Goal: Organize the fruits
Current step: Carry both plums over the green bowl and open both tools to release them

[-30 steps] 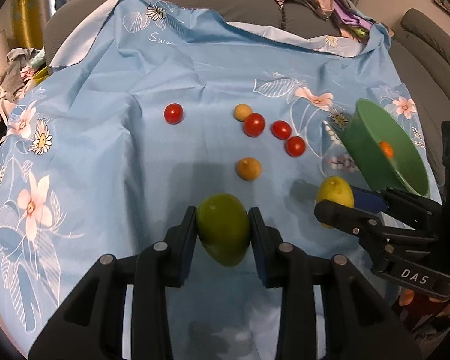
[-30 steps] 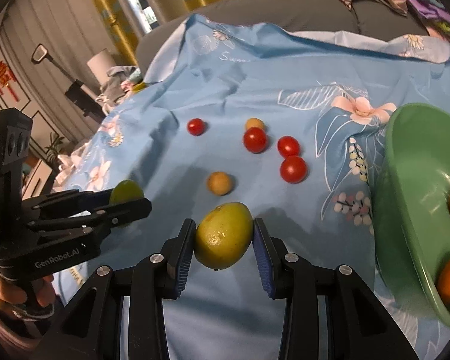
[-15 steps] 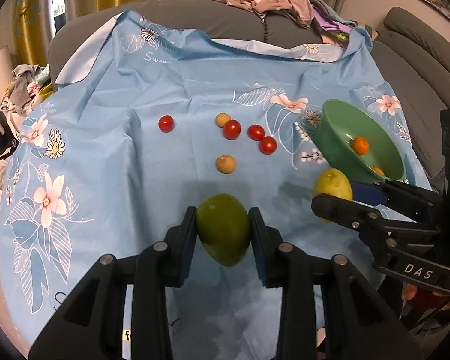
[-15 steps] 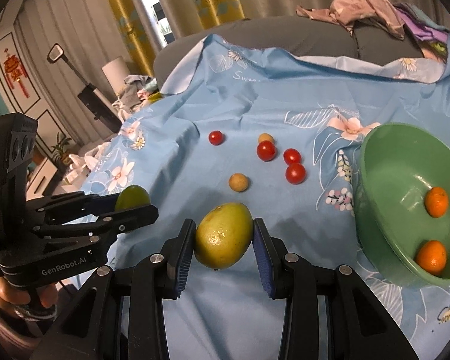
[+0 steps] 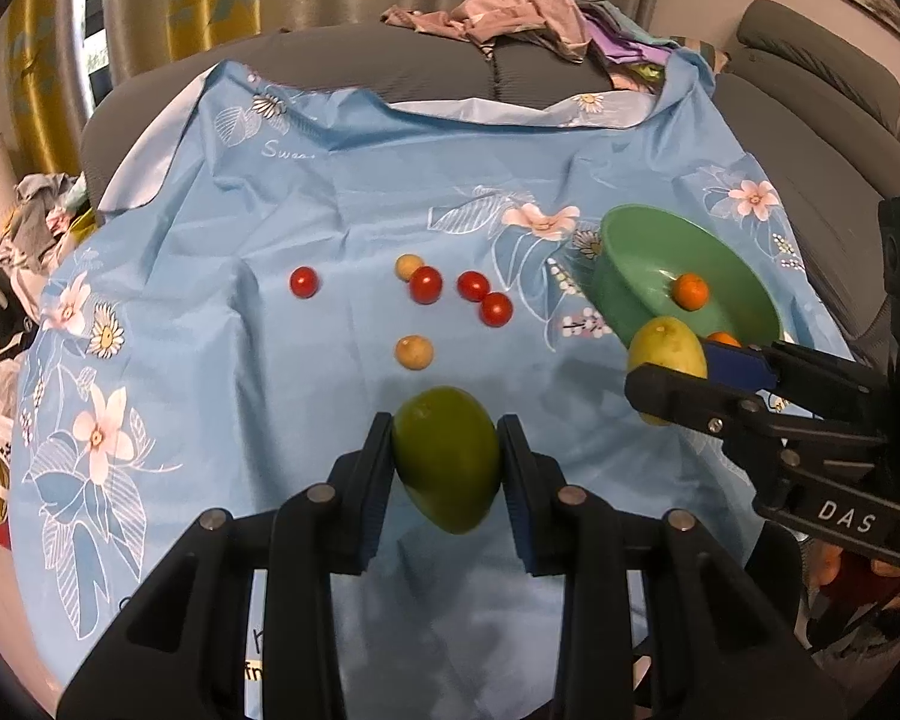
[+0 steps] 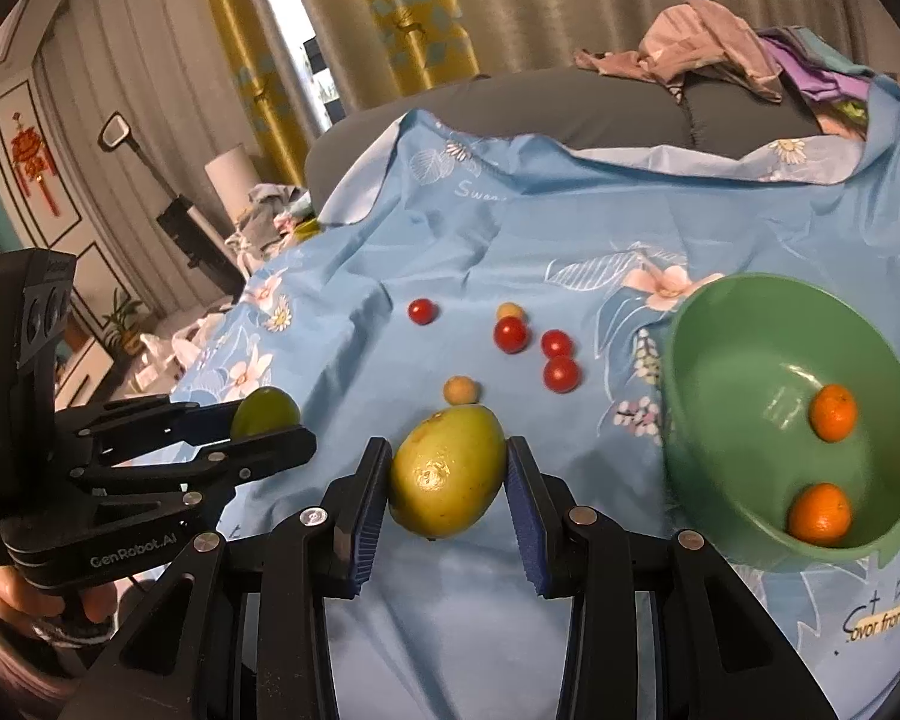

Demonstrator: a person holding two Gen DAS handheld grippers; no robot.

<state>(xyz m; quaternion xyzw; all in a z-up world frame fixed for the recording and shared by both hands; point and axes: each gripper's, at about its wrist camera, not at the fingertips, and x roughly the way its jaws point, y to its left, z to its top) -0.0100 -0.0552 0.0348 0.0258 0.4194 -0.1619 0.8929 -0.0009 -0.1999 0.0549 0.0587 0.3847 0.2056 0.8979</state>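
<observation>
bare blue cloth (image 5: pixel 330 228) wide open at far and left sides. mid-cloth blocked by four tomatoes (image 5: pixel 426 284) and two small yellow fruits (image 5: pixel 414 351), narrow gaps between. right side taken by green bowl (image 6: pixel 720 324), two oranges (image 6: pixel 833 412) inside, room left within. clothes pile (image 5: pixel 510 12) beyond far edge.

A green fruit (image 5: pixel 447 463) is clamped between the jaws of the left gripper (image 5: pixel 444 468). Ahead of the jaws, cherry tomatoes (image 5: pixel 425 284) are scattered on the blue floral cloth (image 5: pixel 210 312). To their right, a yellow fruit (image 5: pixel 666 348) is held by the right gripper (image 5: pixel 684 372) beside the green bowl (image 5: pixel 630 288).
</observation>
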